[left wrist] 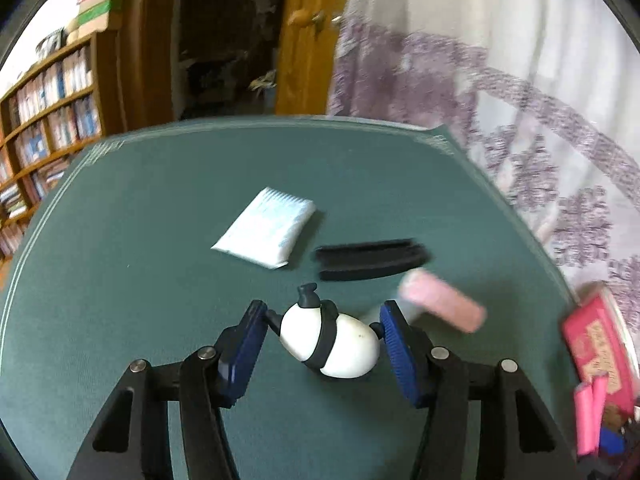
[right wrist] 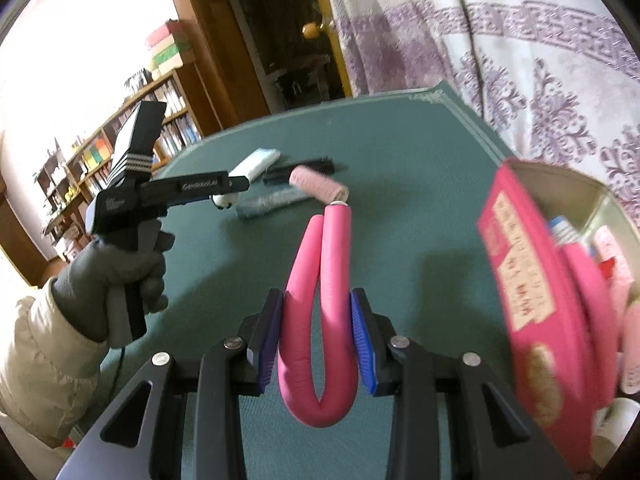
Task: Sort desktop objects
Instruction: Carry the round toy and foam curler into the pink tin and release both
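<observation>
Your left hand-held gripper (left wrist: pixel 320 336) is spread around the white egg-shaped toy (left wrist: pixel 332 340) on the green counter (left wrist: pixel 140 240), pads not pressing. Your right hand-held gripper (right wrist: pixel 318 332) pinches the folded pink foam roller (right wrist: pixel 320 312) above the counter, beside the pink box (right wrist: pixel 532 300).

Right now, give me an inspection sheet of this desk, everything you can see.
Surface: green table mat, flat.
Job's things: panda toy between the left pads; bent pink foam roller held; pink box at the right, holding more rollers.
Clutter: white packet, black comb, pale pink hair roller, loose on the mat.
Grippers: left gripper open around the panda; right gripper shut on the foam roller.
Cables: thin black cable below the gloved hand.
Surroundings: bookshelf, wooden door, patterned curtain.
</observation>
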### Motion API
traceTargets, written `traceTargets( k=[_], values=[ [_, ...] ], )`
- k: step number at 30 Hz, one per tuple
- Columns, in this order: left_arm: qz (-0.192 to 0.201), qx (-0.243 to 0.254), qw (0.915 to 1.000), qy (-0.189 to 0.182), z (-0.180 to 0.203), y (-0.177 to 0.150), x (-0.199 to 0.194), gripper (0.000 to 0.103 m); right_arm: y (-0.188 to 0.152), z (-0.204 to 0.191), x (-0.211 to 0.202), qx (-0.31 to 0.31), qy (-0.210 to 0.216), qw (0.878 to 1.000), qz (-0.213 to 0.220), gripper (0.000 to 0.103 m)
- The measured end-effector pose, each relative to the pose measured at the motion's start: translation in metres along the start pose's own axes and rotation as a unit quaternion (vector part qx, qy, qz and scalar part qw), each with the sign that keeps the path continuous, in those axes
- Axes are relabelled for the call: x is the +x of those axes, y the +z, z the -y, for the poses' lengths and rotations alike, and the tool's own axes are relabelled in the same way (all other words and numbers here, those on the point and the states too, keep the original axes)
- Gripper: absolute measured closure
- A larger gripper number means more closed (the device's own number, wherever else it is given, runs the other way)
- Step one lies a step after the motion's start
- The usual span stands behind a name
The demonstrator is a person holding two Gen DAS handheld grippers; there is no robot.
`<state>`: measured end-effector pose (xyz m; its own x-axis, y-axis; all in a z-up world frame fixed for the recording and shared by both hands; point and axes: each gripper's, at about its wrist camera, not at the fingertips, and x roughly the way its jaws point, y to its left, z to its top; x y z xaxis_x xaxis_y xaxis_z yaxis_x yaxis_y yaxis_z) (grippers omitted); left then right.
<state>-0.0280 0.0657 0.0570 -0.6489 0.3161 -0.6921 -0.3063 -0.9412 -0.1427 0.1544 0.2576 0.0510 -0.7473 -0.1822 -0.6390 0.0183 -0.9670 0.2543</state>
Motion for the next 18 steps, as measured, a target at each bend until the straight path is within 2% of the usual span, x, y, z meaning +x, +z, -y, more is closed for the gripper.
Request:
traceTargets(
  k=[3,8,13,18],
  values=[
    [0.013,0.021,0.9994,-0.025,0.025,0.008,-0.013,0.043,0.000,0.007,-0.019,0.005,-0.009,1.000,0.021,0.066],
    [0.025,0.060,0.9938,-0.090,0.080,0.006,-0.041,0.043,-0.002,0.026,-0.058,0.023,-0.036,0.997,0.058,0.066],
    [0.016,0.103,0.9815,-0.161,0.145,-0.001,-0.057,0.043,-0.011,0.058,-0.096,0.053,-0.087,0.991,0.083,0.066],
    [0.004,0.147,0.9676,-0.205,0.205,-0.010,-0.063,0.043,-0.025,0.088,-0.123,0.084,-0.124,0.984,0.094,0.066]
  ],
)
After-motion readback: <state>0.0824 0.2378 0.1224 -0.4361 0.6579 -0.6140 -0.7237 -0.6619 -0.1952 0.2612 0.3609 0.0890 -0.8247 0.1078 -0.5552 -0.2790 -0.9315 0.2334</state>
